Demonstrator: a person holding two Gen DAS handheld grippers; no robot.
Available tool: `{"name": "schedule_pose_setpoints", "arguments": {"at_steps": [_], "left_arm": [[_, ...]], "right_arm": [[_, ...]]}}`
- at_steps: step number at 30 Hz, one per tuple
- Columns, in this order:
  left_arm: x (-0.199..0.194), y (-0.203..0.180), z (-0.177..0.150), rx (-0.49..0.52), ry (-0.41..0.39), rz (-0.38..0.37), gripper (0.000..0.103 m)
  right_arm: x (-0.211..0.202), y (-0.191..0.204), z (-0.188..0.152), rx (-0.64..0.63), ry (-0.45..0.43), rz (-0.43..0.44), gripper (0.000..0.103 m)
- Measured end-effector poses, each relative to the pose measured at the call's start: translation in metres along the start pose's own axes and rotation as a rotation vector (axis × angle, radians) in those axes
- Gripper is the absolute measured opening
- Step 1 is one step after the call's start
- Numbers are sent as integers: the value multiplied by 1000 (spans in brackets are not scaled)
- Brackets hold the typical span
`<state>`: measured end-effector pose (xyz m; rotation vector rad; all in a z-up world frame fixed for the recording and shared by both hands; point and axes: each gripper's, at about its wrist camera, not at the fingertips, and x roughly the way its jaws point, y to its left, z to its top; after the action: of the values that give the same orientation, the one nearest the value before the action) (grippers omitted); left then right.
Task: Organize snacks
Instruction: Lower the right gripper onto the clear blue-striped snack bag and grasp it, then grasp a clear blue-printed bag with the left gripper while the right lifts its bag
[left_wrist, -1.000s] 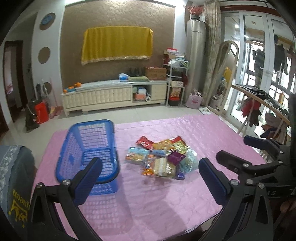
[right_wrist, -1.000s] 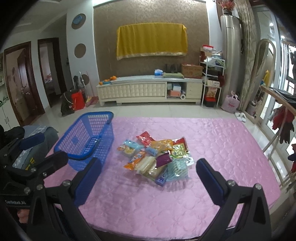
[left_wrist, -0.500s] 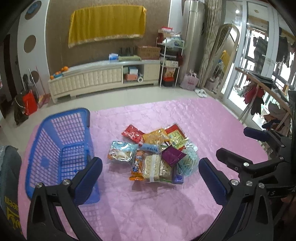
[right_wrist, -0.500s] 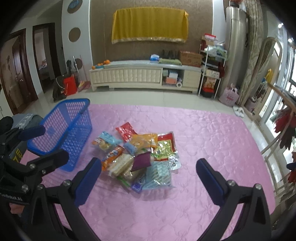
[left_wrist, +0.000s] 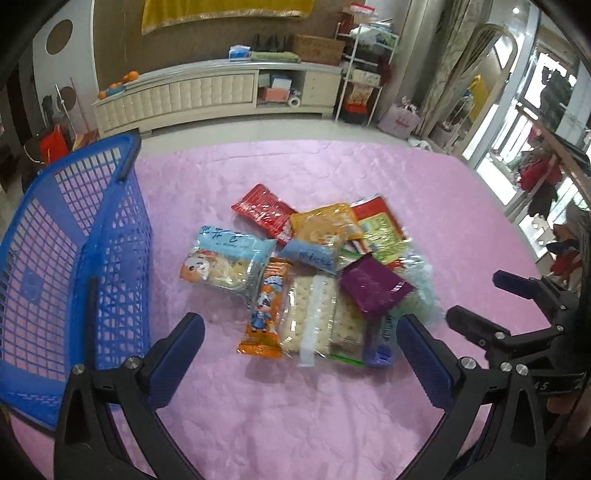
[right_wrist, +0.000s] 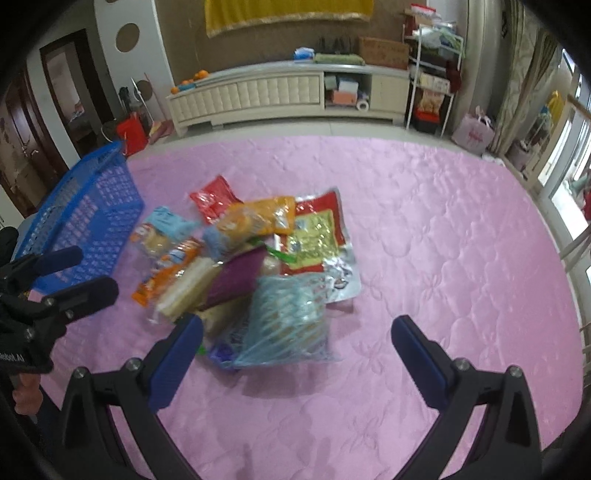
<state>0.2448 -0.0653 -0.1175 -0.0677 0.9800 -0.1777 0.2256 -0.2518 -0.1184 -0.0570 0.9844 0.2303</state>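
A heap of snack packets lies mid-table: a red packet (left_wrist: 263, 211), a pale blue biscuit bag (left_wrist: 225, 261), an orange bar (left_wrist: 268, 306), a cracker pack (left_wrist: 314, 321), a purple packet (left_wrist: 373, 286) and a blue-striped clear bag (right_wrist: 286, 321). An empty blue plastic basket (left_wrist: 74, 266) stands left of the heap. My left gripper (left_wrist: 301, 363) is open, hovering just short of the cracker pack. My right gripper (right_wrist: 297, 356) is open too, near the striped bag. Neither holds anything. Each gripper shows at the other view's edge.
A pink quilted cloth (right_wrist: 443, 240) covers the table. Beyond its far edge are tiled floor and a long white cabinet (right_wrist: 280, 92). A shelf rack (right_wrist: 432, 81) and a clothes rail (left_wrist: 546, 155) stand to the right. A hand (right_wrist: 26, 391) holds the left gripper.
Both grippers have moved forward and tilted down toward the snack heap, which now looks larger and nearer. Both stayed open. The basket and packets have not moved.
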Motion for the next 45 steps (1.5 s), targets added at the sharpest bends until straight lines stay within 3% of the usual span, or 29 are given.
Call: {"name": "schedule_pose_setpoints", "arguments": {"at_steps": [5, 9, 14, 19, 21, 25, 32, 36, 39, 45], "left_arm": [[16, 5, 8, 19, 21, 16, 103], [28, 11, 15, 36, 30, 23, 103], [47, 23, 24, 17, 53, 33, 103], [68, 38, 33, -21, 72, 31, 103], [72, 41, 36, -30, 76, 23, 103], [89, 44, 42, -41, 119, 56, 103], [101, 42, 52, -12, 110, 130, 101], [107, 43, 58, -8, 124, 200, 80], [106, 40, 57, 15, 138, 213, 72], [93, 29, 57, 49, 115, 266, 37]], "right_arm": [[24, -9, 3, 7, 32, 10, 102], [43, -15, 1, 13, 68, 27, 92], [57, -21, 0, 30, 82, 66, 90], [62, -22, 0, 39, 89, 118, 79], [64, -22, -1, 46, 91, 143, 70], [68, -19, -1, 39, 101, 161, 67], [68, -20, -1, 53, 90, 179, 62], [66, -22, -3, 59, 83, 182, 61], [64, -25, -5, 72, 82, 186, 60], [57, -28, -7, 105, 71, 206, 59]]}}
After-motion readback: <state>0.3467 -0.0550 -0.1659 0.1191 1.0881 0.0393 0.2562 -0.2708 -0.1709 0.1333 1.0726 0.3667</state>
